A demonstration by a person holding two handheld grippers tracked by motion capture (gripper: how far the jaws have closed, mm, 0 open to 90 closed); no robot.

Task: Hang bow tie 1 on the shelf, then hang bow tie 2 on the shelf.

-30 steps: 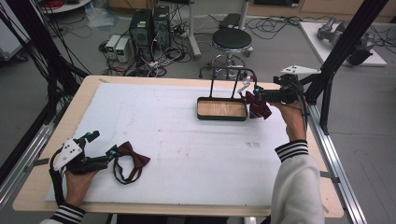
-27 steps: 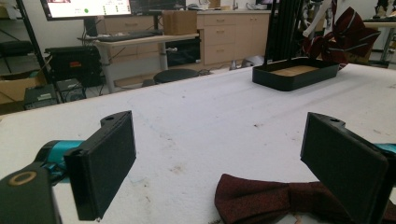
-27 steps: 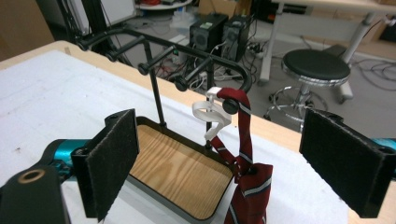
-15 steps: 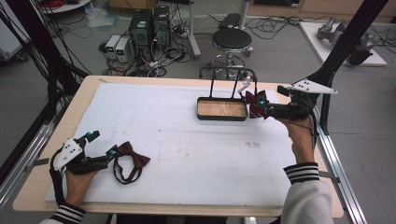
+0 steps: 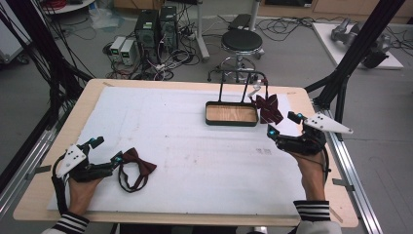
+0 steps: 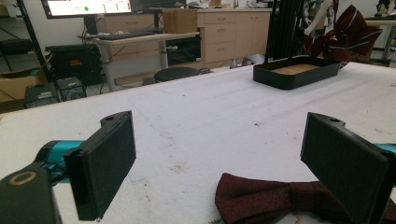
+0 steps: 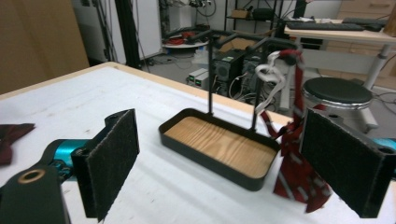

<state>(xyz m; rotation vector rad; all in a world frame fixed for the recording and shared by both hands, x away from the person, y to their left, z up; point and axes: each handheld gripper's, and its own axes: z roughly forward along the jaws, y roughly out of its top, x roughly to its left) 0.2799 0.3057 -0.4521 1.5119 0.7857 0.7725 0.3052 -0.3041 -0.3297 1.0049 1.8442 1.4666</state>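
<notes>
Maroon fabric bow tie (image 5: 138, 165) lies near the counter's front-left corner, just beside the wide-open, empty left hand-held gripper (image 5: 108, 151); right hand-held gripper (image 5: 281, 124) is open too, holding nothing.

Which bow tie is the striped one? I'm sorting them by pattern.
The dark red bow tie with pale stripes hanging from the black rack beside the wooden-floored tray. The plain maroon bow tie lies flat by the left gripper.

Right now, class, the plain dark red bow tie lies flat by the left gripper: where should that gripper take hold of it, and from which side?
Grip the bow tie at its narrow centre knot, coming from above with the open left gripper. The wings lie flat and wide; the knot is likely the thickest, easiest pinch.
</notes>
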